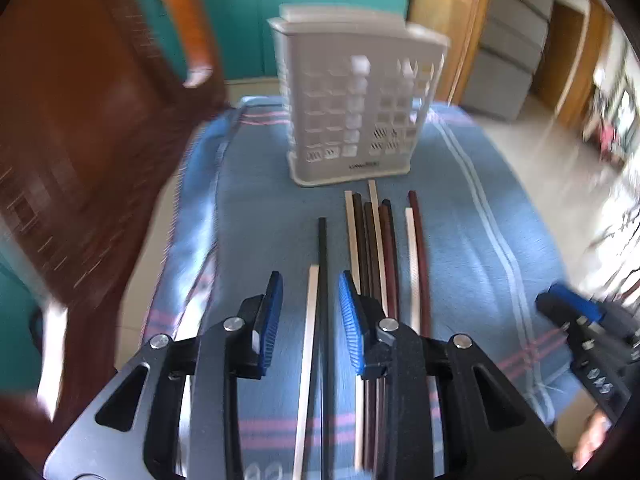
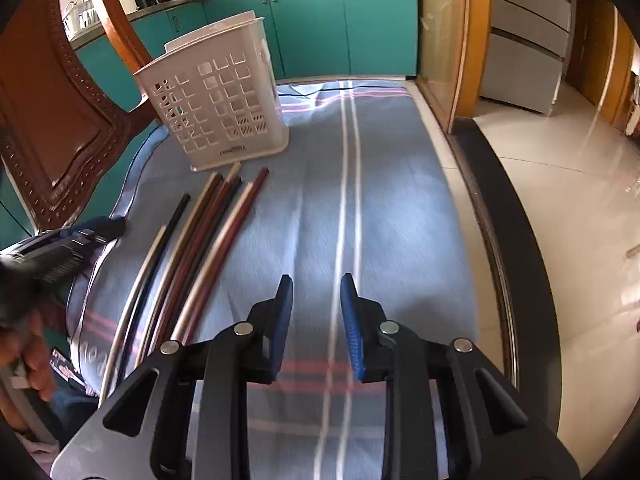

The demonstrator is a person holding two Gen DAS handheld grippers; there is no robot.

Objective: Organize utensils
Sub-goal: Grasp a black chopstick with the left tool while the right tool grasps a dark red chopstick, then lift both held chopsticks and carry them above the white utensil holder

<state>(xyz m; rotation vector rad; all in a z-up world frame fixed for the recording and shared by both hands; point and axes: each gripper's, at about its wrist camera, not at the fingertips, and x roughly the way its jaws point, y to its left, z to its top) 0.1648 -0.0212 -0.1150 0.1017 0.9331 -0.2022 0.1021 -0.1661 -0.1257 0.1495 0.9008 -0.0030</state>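
Left tool (image 1: 311, 312): released, straddling a pale-and-black chopstick pair (image 1: 316, 320) | right tool (image 2: 316, 312): released, over bare cloth | remaining chopsticks (image 1: 384, 248) beside, before the white holder (image 1: 352, 120) on the desk (image 1: 460, 220) | step: we judge first pickup; next, clench and lift.

Both hand-held grippers (image 1: 310, 312) (image 2: 316, 312) agape

Utensil basket (image 1: 352, 112) is standing upright on the cloth (image 1: 472, 216), w/ chopsticks (image 1: 380, 248) lying side by side just in front of it, ends nearly touching its base. Chair (image 2: 60, 120) is standing left of the table, cabinets (image 2: 320, 20) sitting behind.
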